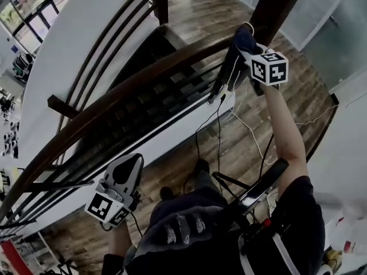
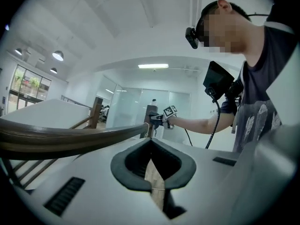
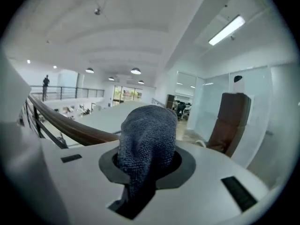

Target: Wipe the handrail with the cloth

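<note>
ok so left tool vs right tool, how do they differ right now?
Right tool is shut on the blue-grey knitted cloth; left tool is shut with nothing in it. Right tool is up at the curved brown wooden handrail; left tool sits lower, clear of it. Both are the same white design.

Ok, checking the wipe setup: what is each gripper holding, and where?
Right gripper pinches the cloth by a bunched fold, the rest bulging past the jaws. Left gripper holds nothing.

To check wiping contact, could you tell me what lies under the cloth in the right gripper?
The wooden handrail runs under the cloth in the right gripper. Where they meet is covered, so contact cannot be seen.
</note>
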`<state>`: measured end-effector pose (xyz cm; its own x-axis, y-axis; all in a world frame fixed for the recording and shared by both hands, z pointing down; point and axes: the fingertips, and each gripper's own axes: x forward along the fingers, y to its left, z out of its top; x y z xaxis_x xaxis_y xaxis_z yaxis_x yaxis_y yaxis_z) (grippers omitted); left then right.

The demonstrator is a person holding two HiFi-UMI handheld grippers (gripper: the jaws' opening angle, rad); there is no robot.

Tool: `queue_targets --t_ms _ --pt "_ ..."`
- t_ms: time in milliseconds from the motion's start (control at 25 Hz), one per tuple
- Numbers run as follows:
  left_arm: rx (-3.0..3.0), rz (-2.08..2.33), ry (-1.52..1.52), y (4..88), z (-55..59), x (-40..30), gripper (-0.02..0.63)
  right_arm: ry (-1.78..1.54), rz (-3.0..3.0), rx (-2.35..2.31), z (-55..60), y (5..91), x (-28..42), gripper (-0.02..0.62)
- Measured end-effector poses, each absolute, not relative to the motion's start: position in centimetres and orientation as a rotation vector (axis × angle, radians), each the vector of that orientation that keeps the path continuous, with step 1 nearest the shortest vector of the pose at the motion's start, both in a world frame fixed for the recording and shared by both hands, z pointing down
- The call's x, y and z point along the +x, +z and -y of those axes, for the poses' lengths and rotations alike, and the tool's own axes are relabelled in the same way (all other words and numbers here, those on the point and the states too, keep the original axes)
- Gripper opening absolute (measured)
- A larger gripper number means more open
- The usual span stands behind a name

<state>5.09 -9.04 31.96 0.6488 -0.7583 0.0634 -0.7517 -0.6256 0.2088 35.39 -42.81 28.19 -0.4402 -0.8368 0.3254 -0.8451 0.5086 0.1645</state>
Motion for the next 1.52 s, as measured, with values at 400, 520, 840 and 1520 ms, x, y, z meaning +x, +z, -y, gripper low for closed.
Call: queue_targets --t_ms 400,520,840,1520 --pt "2.522 1.536 0.178 31.2 15.6 9.9 0.006 0.093 2.129 1.465 62.9 33.0 43.0 0.067" --pt "2.487 1.591 0.306 31.9 16.0 10.5 0.006 0.095 2.139 1.434 63.2 33.4 42.1 0.067" --pt "2.453 1.642 0.304 33.3 14.2 7.2 0.006 -0.047 2.185 1.293 58.2 34.8 33.3 0.067" --pt "2.416 1.655 0.205 34.8 -1.4 -16.0 0.006 0.033 2.339 1.118 37.8 36.5 1.8 0.066"
